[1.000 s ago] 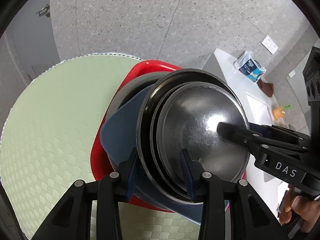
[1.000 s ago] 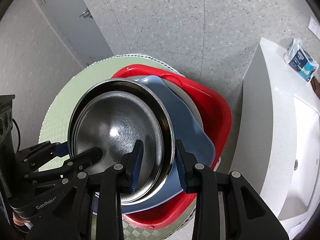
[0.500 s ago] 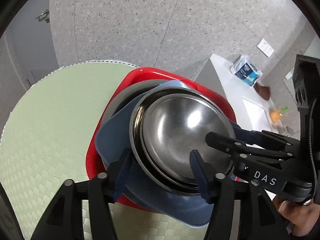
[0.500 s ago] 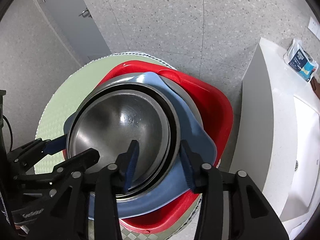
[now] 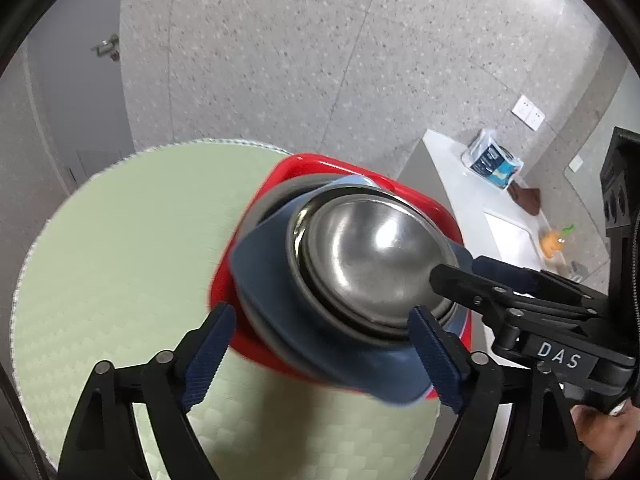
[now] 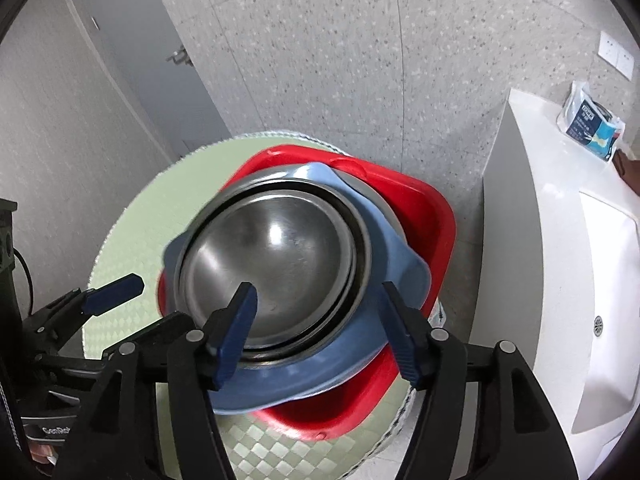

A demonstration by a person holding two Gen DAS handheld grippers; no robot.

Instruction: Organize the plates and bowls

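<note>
Nested steel bowls (image 5: 372,256) sit on a blue plate (image 5: 264,264) inside a red basin (image 5: 404,196) on a round green table (image 5: 120,248). The same stack shows in the right wrist view: steel bowls (image 6: 272,256), blue plate (image 6: 396,268), red basin (image 6: 428,216). My left gripper (image 5: 320,348) is open, raised above the near edge of the stack, holding nothing. My right gripper (image 6: 320,332) is open too, above the stack's near rim, empty. Each gripper appears in the other's view, the right one (image 5: 460,276) over the bowls' right rim, the left one (image 6: 120,292) left of the stack.
A white counter with a sink (image 6: 568,240) stands to the right of the table, with a blue-and-white packet (image 6: 592,124) on it. A grey door (image 5: 80,92) and speckled grey floor lie beyond the table.
Both grippers opened wide, let go of the steel bowls' rims and pulled back upward. The bowls now rest settled on the blue plate in the basin.
</note>
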